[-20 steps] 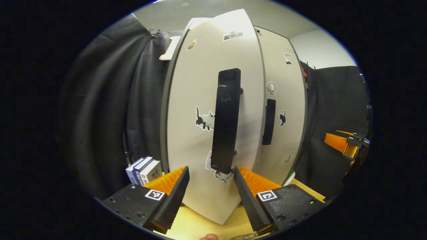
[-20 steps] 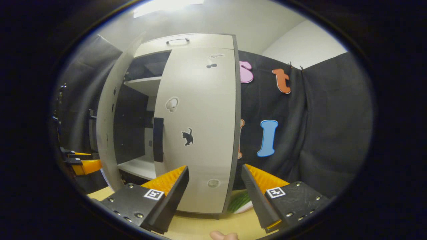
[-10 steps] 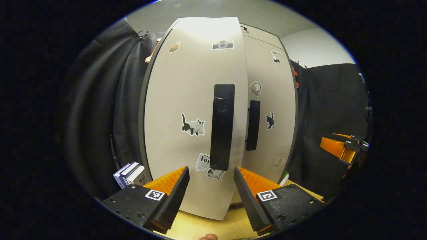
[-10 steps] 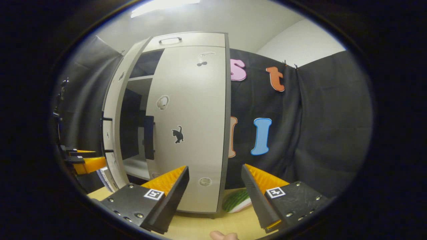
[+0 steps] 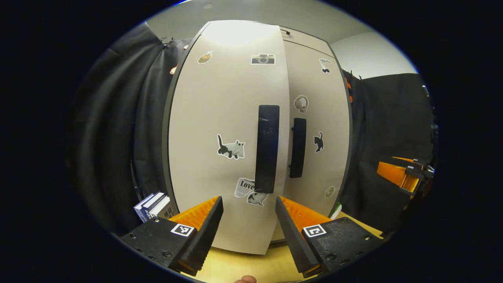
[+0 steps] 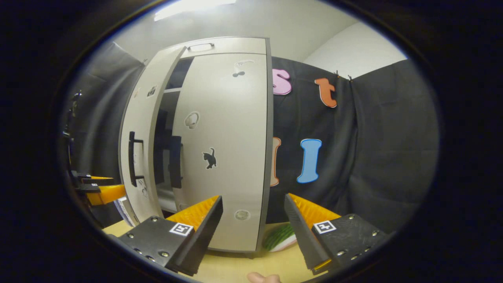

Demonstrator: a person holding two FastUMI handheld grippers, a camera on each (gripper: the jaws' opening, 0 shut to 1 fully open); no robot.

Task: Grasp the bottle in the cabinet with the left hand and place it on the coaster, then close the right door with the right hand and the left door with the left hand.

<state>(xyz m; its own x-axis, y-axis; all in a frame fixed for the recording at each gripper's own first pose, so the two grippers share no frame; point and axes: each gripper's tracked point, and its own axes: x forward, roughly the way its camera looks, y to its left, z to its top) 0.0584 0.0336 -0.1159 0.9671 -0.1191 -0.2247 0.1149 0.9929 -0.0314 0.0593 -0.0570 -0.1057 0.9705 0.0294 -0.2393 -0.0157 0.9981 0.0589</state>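
A pale cabinet stands on a wooden table. In the left gripper view its left door [image 5: 220, 157] with a black handle [image 5: 267, 149] is swung nearly closed, right in front of my open left gripper [image 5: 249, 220], whose fingers hold nothing. The right door [image 5: 320, 129] lies flat and closed beside it. In the right gripper view the left door [image 6: 135, 149] still stands slightly ajar, with a dark gap beside the closed right door [image 6: 224, 157]. My right gripper [image 6: 253, 224] hangs open and empty before the right door. The other gripper [image 6: 100, 190] shows far left.
Several books [image 5: 155, 206] stand left of the cabinet. A green and white object [image 6: 279, 237] lies on the table [image 6: 235, 267] at the cabinet's right foot. Black cloth walls surround the booth. The right gripper [image 5: 404, 175] shows far right in the left gripper view.
The left door has swung from well open to nearly closed, narrowing the gap onto the shelves. My left gripper followed it inward. The right gripper barely moved.
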